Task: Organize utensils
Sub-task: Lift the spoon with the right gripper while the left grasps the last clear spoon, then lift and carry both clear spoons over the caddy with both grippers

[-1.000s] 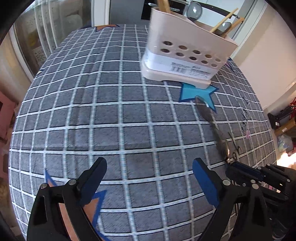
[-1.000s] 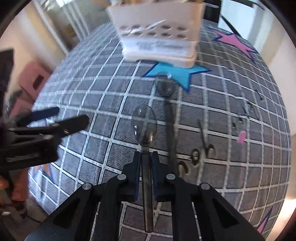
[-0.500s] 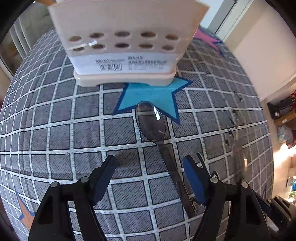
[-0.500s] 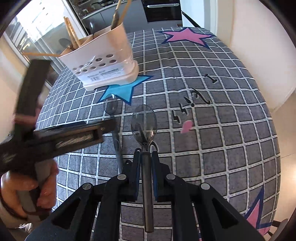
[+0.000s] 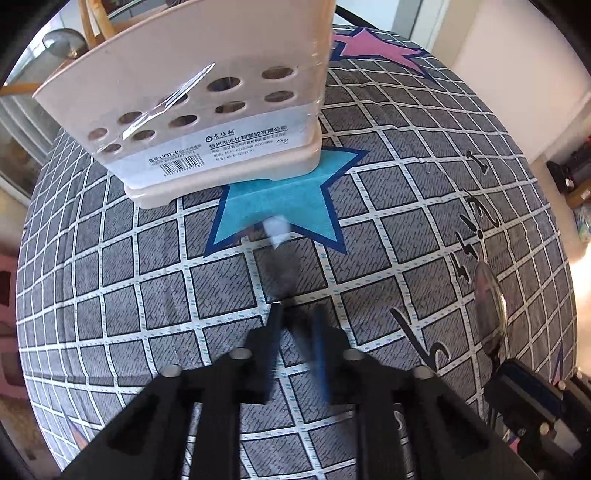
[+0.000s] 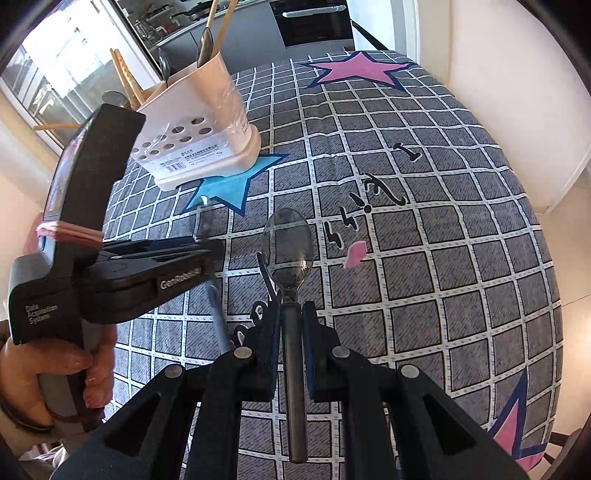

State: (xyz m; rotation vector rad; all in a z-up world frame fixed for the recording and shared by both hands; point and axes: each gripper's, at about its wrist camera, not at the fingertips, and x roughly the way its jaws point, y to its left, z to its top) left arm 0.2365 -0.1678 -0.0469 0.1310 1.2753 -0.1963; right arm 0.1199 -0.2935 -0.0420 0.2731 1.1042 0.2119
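Spoons are the matter here: one shiny steel spoon sits clamped by its handle in the right gripper, bowl forward above the grey checked tablecloth, just as it did a second ago. A second steel spoon lies on the table in front of the blue star print, blurred in the left wrist view. A second ago the left gripper stood wide open over bare cloth, away from the spoon; half a second ago it straddled the spoon's handle, still wide. Now its jaws have just been closing and stand narrow around that handle; whether the pads already press on it cannot be told through the blur. In the right wrist view the left gripper's body, held by a person's hand, reaches in from the left, nearer than a second ago.

Beyond the star stands the beige plastic utensil holder, upright, its front wall pierced with round holes and carrying a barcode label, its base overlapping the star's upper part. Inside it are wooden chopsticks, another pair of wooden sticks and several metal spoon or ladle heads poking above the rim; which compartment each sits in cannot be made out.
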